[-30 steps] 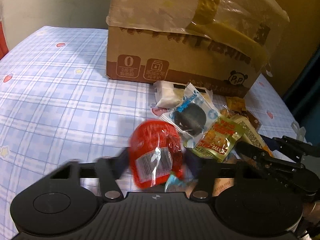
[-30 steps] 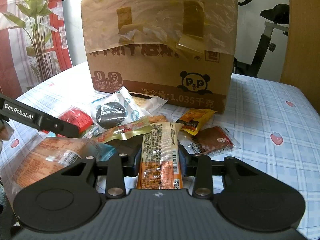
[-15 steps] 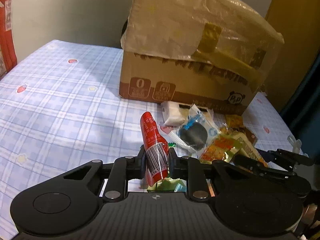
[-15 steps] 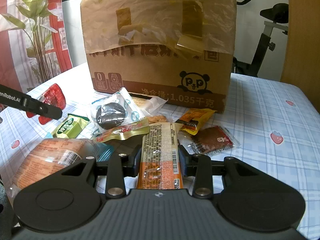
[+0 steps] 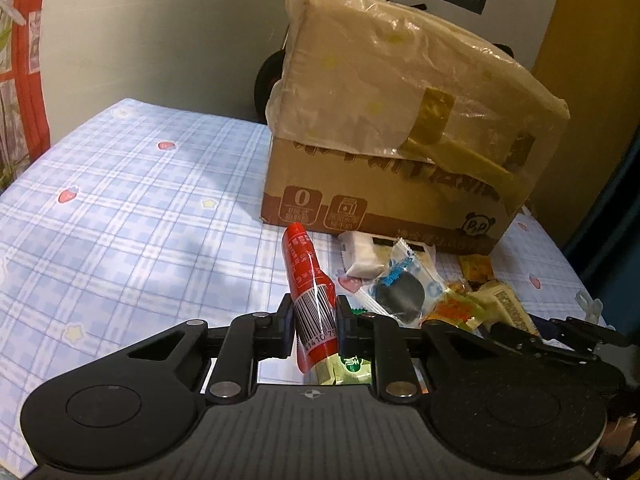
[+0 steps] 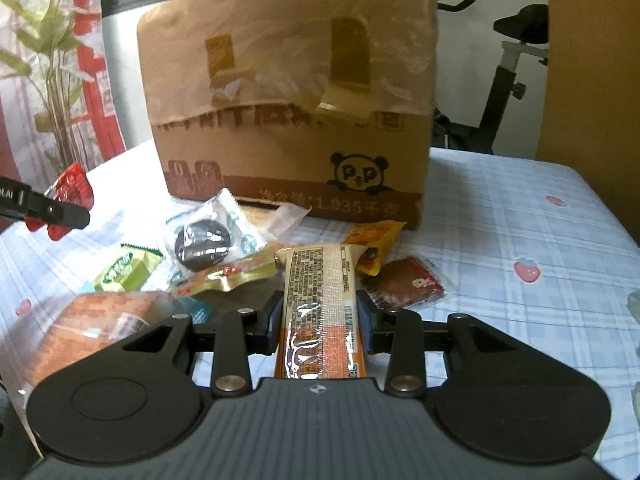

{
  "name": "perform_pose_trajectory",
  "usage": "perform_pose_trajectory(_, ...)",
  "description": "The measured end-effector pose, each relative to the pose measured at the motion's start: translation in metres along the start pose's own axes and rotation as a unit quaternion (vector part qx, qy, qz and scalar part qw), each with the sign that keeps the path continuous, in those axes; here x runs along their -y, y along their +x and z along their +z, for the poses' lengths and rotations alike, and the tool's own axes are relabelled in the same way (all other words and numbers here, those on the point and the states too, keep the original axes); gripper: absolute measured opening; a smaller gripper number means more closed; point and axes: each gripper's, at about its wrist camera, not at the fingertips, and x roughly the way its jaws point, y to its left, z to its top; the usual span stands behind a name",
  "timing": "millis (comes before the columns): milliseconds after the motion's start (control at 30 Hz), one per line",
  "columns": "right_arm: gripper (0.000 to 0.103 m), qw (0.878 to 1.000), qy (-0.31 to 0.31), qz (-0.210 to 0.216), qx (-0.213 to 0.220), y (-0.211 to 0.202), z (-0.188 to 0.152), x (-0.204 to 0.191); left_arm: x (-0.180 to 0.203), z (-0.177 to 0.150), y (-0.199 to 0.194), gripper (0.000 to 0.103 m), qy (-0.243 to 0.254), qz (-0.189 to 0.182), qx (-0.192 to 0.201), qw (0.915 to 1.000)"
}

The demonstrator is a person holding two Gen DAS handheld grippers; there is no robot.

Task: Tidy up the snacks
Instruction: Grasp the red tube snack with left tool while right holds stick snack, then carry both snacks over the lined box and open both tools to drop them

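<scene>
My left gripper (image 5: pixel 314 320) is shut on a red snack packet (image 5: pixel 310 288) with a barcode and holds it raised above the table; the packet also shows in the right wrist view (image 6: pixel 70 190). My right gripper (image 6: pixel 320 316) is shut on a long orange and cream snack bar (image 6: pixel 320 300), lifted over the pile. Loose snacks lie in front of a big cardboard box (image 6: pixel 292 128): a dark cookie in a clear wrapper (image 6: pixel 204 240), a green packet (image 6: pixel 122 274), a yellow pouch (image 6: pixel 374 242), a brown square packet (image 6: pixel 408 284) and a white packet (image 5: pixel 362 256).
The table has a blue plaid cloth (image 5: pixel 132 216) with open space to the left of the box. A large orange bag (image 6: pixel 96 324) lies at my right gripper's left. A plant (image 6: pixel 52 92) and an exercise bike (image 6: pixel 516 64) stand behind the table.
My left gripper closed on the red packet and lifted it up and back from the pile. My right gripper moved closer to the box and raised the bar slightly.
</scene>
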Motion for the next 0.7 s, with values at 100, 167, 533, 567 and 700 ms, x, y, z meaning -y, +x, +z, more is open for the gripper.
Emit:
perform_pose_trajectory(100, 0.038, 1.000, 0.024, 0.003, 0.008, -0.011, 0.004, 0.007, 0.000, 0.004, -0.006, 0.021, 0.008, -0.003, 0.009, 0.9999)
perform_pose_trajectory(167, 0.038, 0.999, 0.029, 0.001, 0.020, -0.019, 0.011, 0.009, 0.000, 0.008, -0.010, 0.021, 0.013, -0.006, 0.018, 0.9997)
perform_pose_trajectory(533, 0.038, 0.990, 0.049, 0.022, 0.129, -0.067, 0.093, 0.016, 0.012, 0.067, -0.048, 0.021, 0.061, -0.038, 0.095, 0.9929)
perform_pose_trajectory(567, 0.038, 0.988, 0.049, 0.024, 0.141, -0.071, 0.104, 0.017, 0.014, 0.075, -0.052, 0.021, 0.068, -0.039, 0.106, 0.9913)
perform_pose_trajectory(700, 0.038, 0.982, 0.047, 0.031, 0.181, -0.077, 0.149, 0.020, 0.020, 0.111, -0.060, 0.021, 0.074, -0.058, 0.133, 0.9867)
